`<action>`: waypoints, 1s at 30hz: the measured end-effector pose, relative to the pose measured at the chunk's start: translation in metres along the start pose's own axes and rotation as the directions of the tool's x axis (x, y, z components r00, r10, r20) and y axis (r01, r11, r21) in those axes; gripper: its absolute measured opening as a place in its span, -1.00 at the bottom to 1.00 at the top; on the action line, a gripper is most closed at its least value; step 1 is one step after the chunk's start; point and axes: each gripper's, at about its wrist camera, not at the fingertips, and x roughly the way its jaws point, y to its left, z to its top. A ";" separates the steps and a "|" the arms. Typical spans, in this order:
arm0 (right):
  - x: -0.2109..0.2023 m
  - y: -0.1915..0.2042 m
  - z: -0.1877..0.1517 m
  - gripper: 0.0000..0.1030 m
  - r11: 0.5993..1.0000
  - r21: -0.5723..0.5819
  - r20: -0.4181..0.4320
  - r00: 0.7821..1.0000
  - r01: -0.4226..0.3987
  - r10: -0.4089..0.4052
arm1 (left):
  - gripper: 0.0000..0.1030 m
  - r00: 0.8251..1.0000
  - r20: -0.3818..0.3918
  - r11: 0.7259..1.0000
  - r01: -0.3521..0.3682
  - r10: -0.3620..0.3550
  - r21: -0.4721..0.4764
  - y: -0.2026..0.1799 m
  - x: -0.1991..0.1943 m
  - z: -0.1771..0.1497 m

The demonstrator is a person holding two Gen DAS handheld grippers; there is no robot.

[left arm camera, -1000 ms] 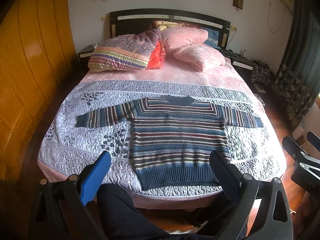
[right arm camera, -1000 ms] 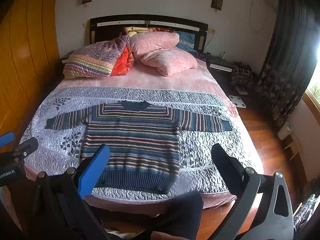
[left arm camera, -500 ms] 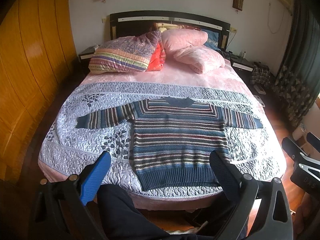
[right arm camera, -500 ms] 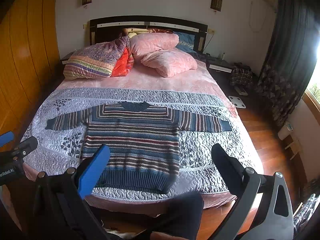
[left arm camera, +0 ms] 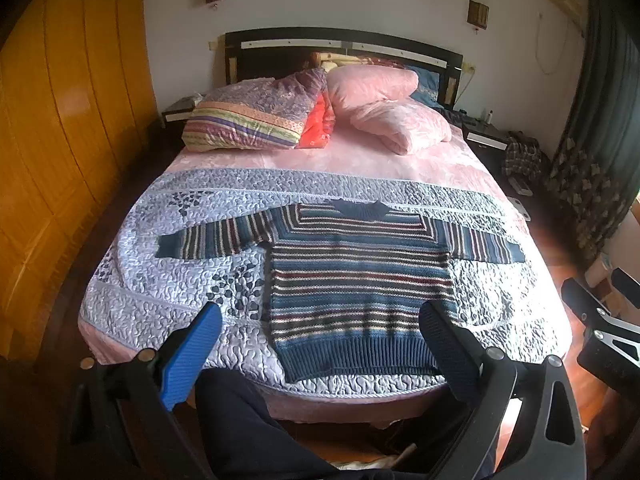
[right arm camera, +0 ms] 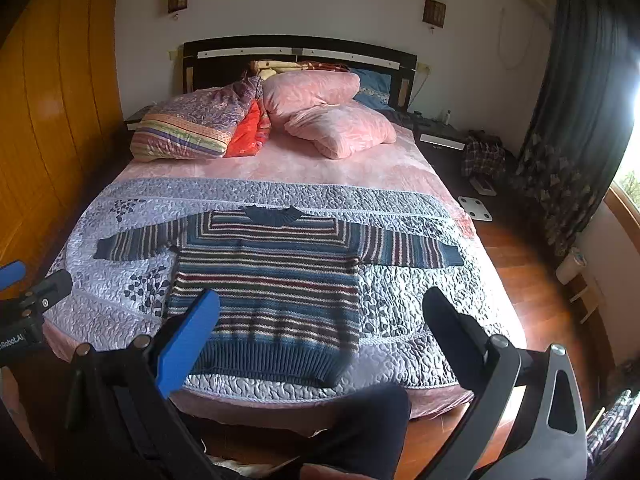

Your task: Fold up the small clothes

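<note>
A striped knit sweater [left arm camera: 356, 280] [right arm camera: 272, 280] in blue, maroon and cream lies flat on the bed, face up, both sleeves stretched sideways, collar toward the pillows and hem near the foot edge. My left gripper [left arm camera: 320, 316] hangs open in front of the foot of the bed, short of the hem, holding nothing. My right gripper [right arm camera: 320, 308] is open too and empty, held back from the bed at about the same distance. Each gripper shows at the edge of the other's view.
A grey quilted bedspread [left arm camera: 180, 280] covers the lower bed; several pillows [left arm camera: 372, 92] are piled at the dark headboard. A wooden wardrobe [left arm camera: 60, 140] lines the left, curtains [right arm camera: 568, 120] and wood floor the right. A person's dark-trousered leg [left arm camera: 248, 432] stands below the grippers.
The left wrist view has tilted down a little, so the bed sits slightly higher in frame. The sweater and both grippers' jaws have not changed.
</note>
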 end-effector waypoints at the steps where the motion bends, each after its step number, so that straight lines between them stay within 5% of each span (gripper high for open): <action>1: -0.001 0.001 0.000 0.95 1.000 -0.001 0.003 1.000 0.000 0.000 | 0.92 1.000 0.004 1.000 -0.002 0.002 -0.001 0.000 -0.002 0.000; 14: -0.001 0.000 -0.001 0.95 1.000 0.008 0.007 1.000 0.001 -0.001 | 0.92 1.000 0.014 1.000 -0.002 0.002 0.000 -0.002 -0.007 -0.002; 24: 0.034 -0.015 0.006 0.95 0.999 0.032 -0.015 1.000 0.014 -0.014 | 0.92 1.000 -0.020 1.000 0.005 -0.004 0.010 -0.002 0.028 0.014; 30: 0.091 -0.044 0.001 0.95 0.984 0.052 0.028 0.986 -0.168 0.167 | 0.92 0.989 0.089 0.992 0.111 -0.116 0.057 0.005 0.068 0.010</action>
